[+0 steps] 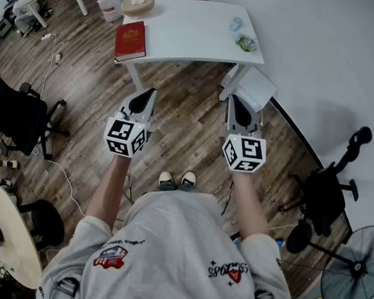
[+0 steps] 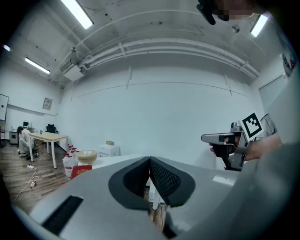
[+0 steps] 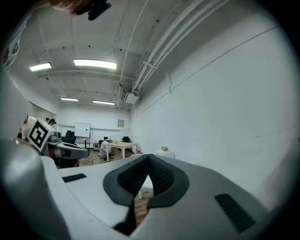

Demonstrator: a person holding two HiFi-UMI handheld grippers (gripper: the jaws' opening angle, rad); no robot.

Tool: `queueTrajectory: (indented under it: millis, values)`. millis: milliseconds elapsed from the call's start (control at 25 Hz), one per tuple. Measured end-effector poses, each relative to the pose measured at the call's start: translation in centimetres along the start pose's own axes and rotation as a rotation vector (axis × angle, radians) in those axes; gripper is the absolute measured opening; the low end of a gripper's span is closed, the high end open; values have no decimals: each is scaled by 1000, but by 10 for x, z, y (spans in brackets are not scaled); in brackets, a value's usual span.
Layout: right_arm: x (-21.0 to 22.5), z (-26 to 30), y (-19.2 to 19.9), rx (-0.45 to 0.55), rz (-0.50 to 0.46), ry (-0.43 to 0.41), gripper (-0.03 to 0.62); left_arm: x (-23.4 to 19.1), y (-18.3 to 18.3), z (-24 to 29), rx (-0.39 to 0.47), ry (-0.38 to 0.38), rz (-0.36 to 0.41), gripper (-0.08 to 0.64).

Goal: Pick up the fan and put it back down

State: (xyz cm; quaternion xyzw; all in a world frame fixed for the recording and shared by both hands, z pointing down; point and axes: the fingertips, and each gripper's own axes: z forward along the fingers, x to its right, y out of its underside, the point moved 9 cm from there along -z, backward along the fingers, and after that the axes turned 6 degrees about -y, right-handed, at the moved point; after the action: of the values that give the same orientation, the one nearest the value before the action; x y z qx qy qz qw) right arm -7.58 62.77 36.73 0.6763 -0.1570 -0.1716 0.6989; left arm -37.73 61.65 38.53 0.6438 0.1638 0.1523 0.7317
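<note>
A black floor fan (image 1: 356, 268) with a round wire cage stands at the bottom right of the head view, behind and to the right of the person. Both grippers are held level over the wood floor, pointing at the white table (image 1: 195, 46), far from the fan. The left gripper (image 1: 144, 98) is shut, its jaws meeting with nothing between them (image 2: 149, 163). My right gripper (image 1: 236, 102) is also shut and empty (image 3: 148, 159). Each gripper shows in the other's view: the right one (image 2: 221, 138) and the left one (image 3: 70, 150).
On the table lie a red book (image 1: 130, 40), a bowl (image 1: 137, 5) and small items (image 1: 245, 43). A white box (image 1: 255, 90) sits by the table leg. A black office chair (image 1: 14, 118), a round table (image 1: 9, 244) and a black stand (image 1: 329, 189) flank the person.
</note>
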Motion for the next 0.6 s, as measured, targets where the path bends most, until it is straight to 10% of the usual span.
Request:
queueTrajectory:
  millis: [360, 600]
  values:
    - [13, -6, 5, 4, 13, -29, 1, 18, 1, 3, 15, 2, -12, 9]
    - [33, -10, 7, 5, 38, -58, 2, 29, 1, 16, 6, -58, -13, 246]
